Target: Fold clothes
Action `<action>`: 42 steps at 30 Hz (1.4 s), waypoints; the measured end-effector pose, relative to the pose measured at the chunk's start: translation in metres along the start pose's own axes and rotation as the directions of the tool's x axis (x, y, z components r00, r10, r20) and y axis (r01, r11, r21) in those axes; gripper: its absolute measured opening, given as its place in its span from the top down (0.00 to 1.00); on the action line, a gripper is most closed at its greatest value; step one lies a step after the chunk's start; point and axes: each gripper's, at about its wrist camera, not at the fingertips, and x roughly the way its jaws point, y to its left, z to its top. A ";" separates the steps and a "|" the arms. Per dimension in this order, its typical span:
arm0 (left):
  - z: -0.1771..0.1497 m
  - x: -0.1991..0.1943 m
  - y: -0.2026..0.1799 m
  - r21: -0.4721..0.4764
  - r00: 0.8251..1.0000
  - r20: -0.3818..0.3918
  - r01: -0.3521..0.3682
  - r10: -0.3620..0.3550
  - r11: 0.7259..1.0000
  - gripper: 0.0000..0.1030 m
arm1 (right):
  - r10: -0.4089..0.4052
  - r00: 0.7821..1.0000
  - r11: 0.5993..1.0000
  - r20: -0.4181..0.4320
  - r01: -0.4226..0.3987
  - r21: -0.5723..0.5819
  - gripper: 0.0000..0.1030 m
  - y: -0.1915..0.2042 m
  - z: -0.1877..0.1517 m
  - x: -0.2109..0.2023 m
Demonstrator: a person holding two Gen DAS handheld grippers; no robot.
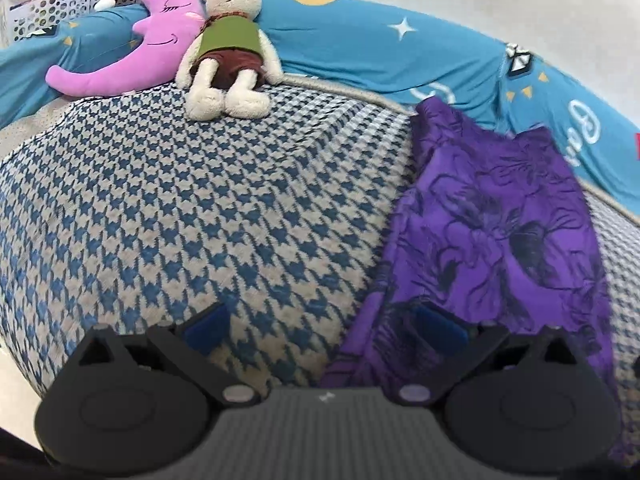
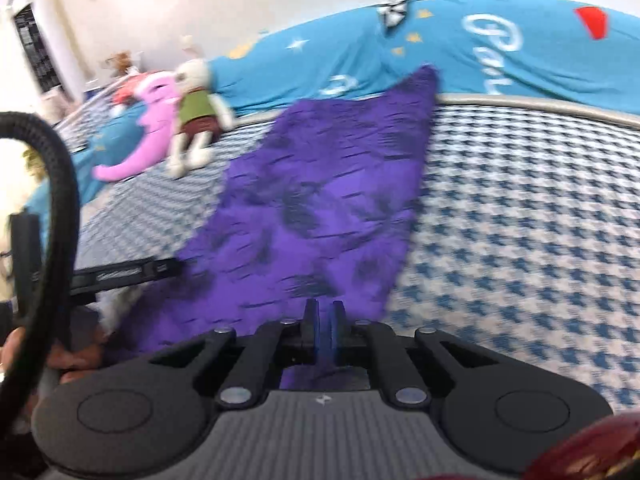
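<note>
Right hand-held gripper (image 2: 324,326): pads together, clamped on near hem of purple garment (image 2: 320,208). Left hand-held gripper (image 1: 324,326): fingers apart, empty, at garment's left edge. Advice: pinch matching corner, lift evenly. Garment floral-printed, lies lengthwise on houndstooth bed (image 1: 180,200), reaching blue quilt (image 1: 360,40).

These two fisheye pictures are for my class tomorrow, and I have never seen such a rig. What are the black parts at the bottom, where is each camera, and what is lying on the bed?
Each picture comes from a camera mounted on a hand-held gripper, looking along its two fingers. A person holds one in each hand. The left gripper is open over the checked bedspread. The right gripper is shut on the near edge of a purple garment. At the bed's far side lie a blue quilt, a pink moon toy and a plush rabbit.
</note>
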 end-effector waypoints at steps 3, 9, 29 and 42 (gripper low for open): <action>-0.007 -0.008 -0.004 0.010 0.999 -0.005 0.036 -0.036 0.999 0.00 | 0.059 0.998 0.997 -0.015 -0.060 -0.043 0.94 0.013 -0.003 0.005; -0.023 -0.016 -0.014 0.060 0.996 -0.025 0.087 -0.086 0.994 0.00 | 0.079 0.995 0.988 -0.062 -0.087 -0.130 0.94 0.032 -0.013 0.016; -0.049 -0.033 -0.008 0.158 0.996 -0.063 0.070 -0.060 0.985 0.00 | -0.108 0.990 0.990 -0.093 0.099 -0.098 0.97 0.025 -0.035 -0.004; -0.059 -0.042 -0.004 0.167 0.993 -0.105 0.066 -0.049 0.984 0.00 | 0.147 0.986 0.955 -0.083 -0.163 -0.248 0.94 0.077 -0.058 0.002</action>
